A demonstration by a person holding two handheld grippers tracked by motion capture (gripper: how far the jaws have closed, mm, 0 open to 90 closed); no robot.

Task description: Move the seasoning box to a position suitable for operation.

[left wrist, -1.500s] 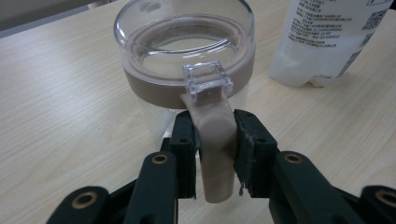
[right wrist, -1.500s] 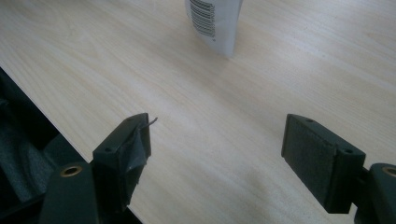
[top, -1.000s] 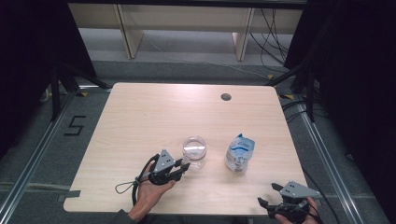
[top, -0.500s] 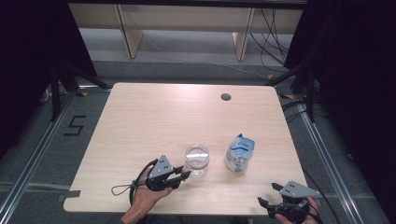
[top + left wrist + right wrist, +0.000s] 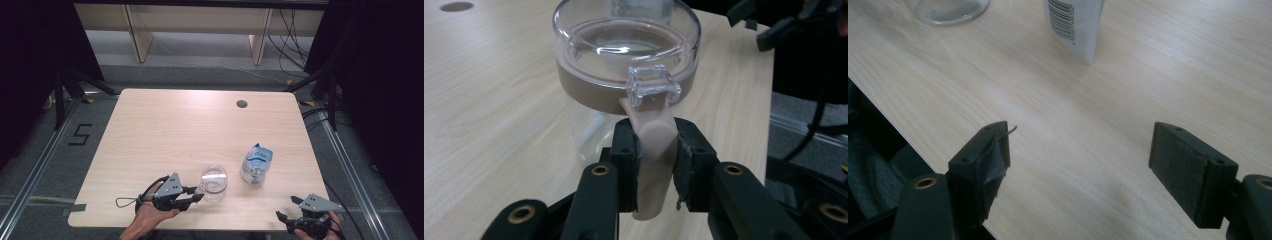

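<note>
A clear glass jar (image 5: pixel 213 181) with a tan seal ring stands near the table's front edge. Its lid (image 5: pixel 624 60) carries a clear clasp and a tan tab (image 5: pixel 653 150) that hangs toward me. My left gripper (image 5: pixel 199 194) is shut on that tab, with both pads pressing its sides (image 5: pixel 654 165). A white and blue pouch (image 5: pixel 256 164) stands upright to the right of the jar. My right gripper (image 5: pixel 286 220) rests at the front right corner, open with nothing between its jaws (image 5: pixel 1080 160). The pouch (image 5: pixel 1075 22) and the jar base (image 5: pixel 948 10) lie ahead of it.
The light wooden table (image 5: pixel 200 120) has a round cable hole (image 5: pixel 242 104) at the back right. Its front edge runs just under both hands. Shelving and cables stand on the floor beyond the far edge.
The jar has slid toward the table's front edge, with the left gripper holding its tab. The right gripper has kept still.
</note>
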